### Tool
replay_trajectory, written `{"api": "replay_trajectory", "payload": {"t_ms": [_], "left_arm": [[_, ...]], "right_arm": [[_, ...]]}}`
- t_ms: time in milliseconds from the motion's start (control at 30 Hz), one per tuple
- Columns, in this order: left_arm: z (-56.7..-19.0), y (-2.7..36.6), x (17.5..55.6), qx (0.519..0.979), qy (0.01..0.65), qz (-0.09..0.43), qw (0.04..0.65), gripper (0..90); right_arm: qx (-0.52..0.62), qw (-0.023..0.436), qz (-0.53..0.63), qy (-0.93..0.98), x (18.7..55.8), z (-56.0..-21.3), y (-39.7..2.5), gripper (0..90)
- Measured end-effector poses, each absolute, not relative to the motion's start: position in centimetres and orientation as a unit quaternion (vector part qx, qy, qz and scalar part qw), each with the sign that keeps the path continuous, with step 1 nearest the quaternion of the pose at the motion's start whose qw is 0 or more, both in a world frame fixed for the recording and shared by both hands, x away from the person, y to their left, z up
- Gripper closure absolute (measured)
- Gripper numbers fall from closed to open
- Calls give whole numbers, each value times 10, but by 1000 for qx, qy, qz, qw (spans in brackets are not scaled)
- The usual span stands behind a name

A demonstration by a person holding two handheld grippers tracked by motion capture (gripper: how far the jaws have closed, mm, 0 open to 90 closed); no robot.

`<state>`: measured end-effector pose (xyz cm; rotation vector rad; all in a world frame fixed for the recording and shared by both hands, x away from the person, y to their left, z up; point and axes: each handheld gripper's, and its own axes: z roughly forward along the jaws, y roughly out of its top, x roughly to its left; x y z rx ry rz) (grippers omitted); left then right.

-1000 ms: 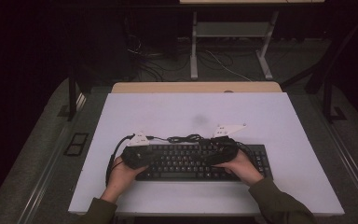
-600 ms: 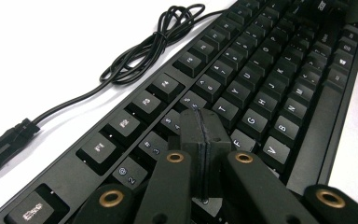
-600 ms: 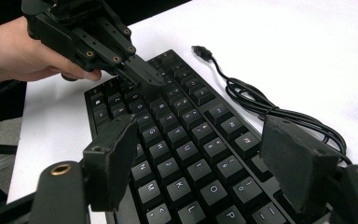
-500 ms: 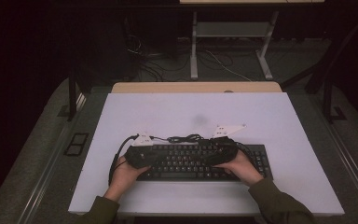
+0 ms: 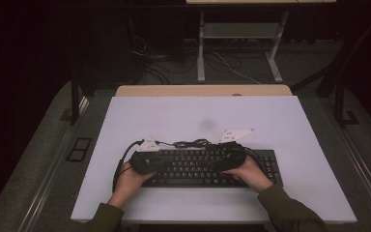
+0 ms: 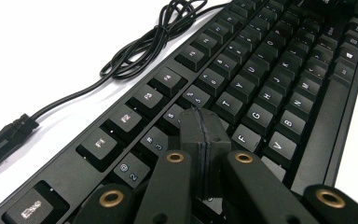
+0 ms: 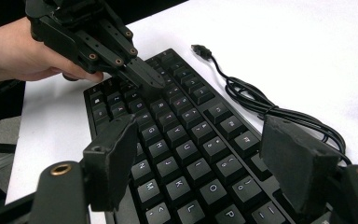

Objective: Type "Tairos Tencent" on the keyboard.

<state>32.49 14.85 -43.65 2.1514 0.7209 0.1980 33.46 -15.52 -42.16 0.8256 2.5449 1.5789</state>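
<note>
The left hand-held gripper (image 6: 200, 140) had its jaws pressed together into one tip, likely to poke keys on the black keyboard (image 6: 242, 93). The right hand-held gripper (image 7: 200, 158) hung spread wide above it. The keyboard lay flat on the white surface (image 5: 270, 121), its cable (image 6: 144, 46) coiled beside.

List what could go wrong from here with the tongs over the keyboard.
1. The left tongs are shut with their tip down among the keys of the keyboard; at this slant the tip may slide and press a neighbouring key.
2. The right tongs hang open over the keys; one pad might catch a key cap.
3. The loose keyboard cable lies coiled near them and could snag.
</note>
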Motion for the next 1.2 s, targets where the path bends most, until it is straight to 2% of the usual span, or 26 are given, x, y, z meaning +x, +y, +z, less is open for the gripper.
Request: {"api": "replay_trajectory", "payload": {"t_ms": [367, 600, 767, 1000, 1200], "left_arm": [[-433, 151, 323, 852, 289, 80, 429, 887], [-431, 153, 321, 848, 294, 80, 434, 790], [-431, 152, 318, 843, 299, 82, 439, 665], [-430, 153, 315, 841, 307, 83, 438, 452], [-431, 153, 315, 837, 312, 88, 442, 348]], "right_arm": [[266, 16, 510, 818, 335, -421, -156, 270], [263, 11, 510, 819, 333, -421, -154, 274], [262, 10, 509, 820, 332, -421, -153, 281], [258, 5, 507, 823, 329, -421, -150, 349], [253, -1, 503, 826, 325, -421, -146, 501]]}}
